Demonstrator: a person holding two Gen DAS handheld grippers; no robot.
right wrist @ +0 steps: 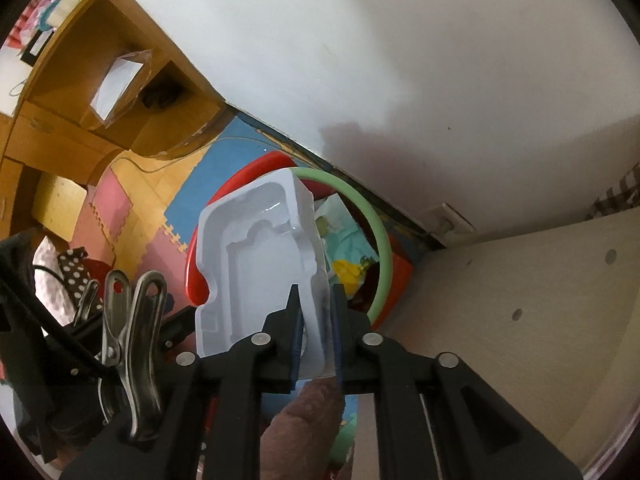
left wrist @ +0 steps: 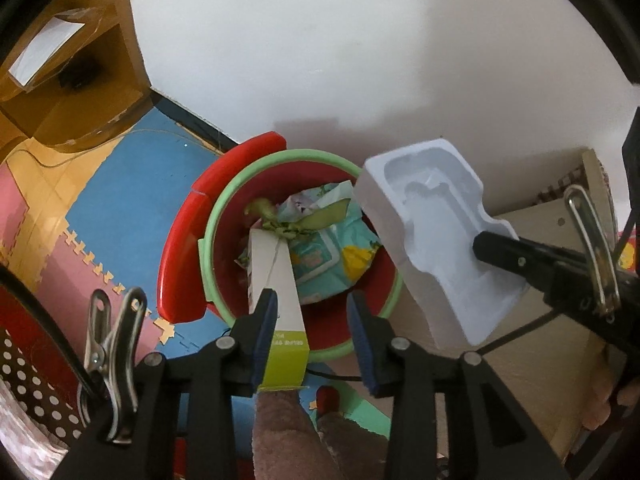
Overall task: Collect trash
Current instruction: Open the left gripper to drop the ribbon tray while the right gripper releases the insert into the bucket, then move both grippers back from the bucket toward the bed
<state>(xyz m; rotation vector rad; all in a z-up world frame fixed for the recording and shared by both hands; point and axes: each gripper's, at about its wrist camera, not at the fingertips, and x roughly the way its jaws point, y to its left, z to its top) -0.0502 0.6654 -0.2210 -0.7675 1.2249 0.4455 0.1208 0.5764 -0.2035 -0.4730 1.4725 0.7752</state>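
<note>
A red bin with a green rim (left wrist: 224,208) stands on the floor by the wall, its red lid (left wrist: 180,272) swung aside. Inside it lie a crumpled teal wrapper (left wrist: 328,256) and a green ribbon. A tall white box with a lime end (left wrist: 272,272) stands in the bin and leans on one finger (left wrist: 266,320) of my left gripper (left wrist: 314,320). That gripper is open, its other finger apart from the box. My right gripper (right wrist: 317,312) is shut on the wall of a white moulded plastic tray (right wrist: 256,264). It holds the tray (left wrist: 436,240) tilted over the bin's rim (right wrist: 380,232).
A beige cabinet (left wrist: 540,340) stands close on the right of the bin. The white wall (left wrist: 360,60) is right behind it. A wooden shelf unit (left wrist: 72,80) sits at the far left on a coloured foam puzzle mat (left wrist: 120,200). Polka-dot fabric (left wrist: 24,368) lies at the lower left.
</note>
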